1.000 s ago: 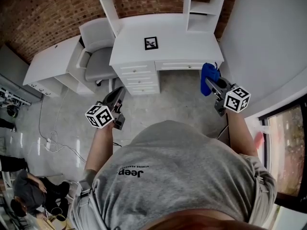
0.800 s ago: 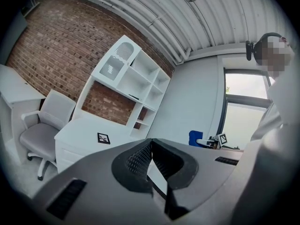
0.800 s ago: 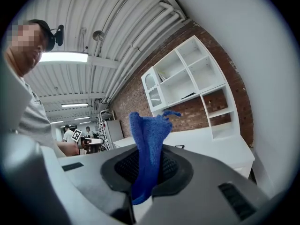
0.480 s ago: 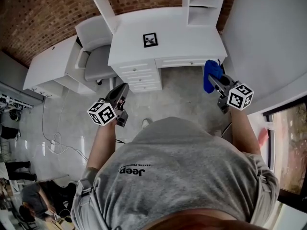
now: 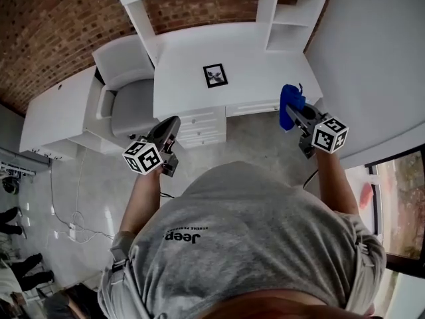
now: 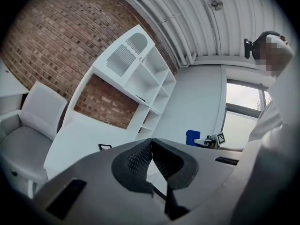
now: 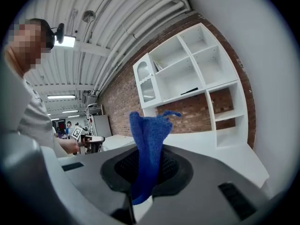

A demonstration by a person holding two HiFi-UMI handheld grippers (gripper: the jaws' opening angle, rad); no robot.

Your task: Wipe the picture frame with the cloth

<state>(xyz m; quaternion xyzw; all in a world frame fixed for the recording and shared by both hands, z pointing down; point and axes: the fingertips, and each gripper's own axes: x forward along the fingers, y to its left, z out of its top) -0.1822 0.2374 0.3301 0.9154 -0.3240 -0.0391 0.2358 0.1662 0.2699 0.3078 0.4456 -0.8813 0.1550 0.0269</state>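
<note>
Head view steeply down; both gripper views toward desk (image 5: 265, 72)

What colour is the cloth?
Blue. The cloth shows best in the right gripper view.

picture frame (image 5: 214, 75) too small, I cannot tell its image, cloth (image 7: 148, 139) lower end hidden between jaws, shelf unit (image 5: 267, 12) cut by top edge
</note>
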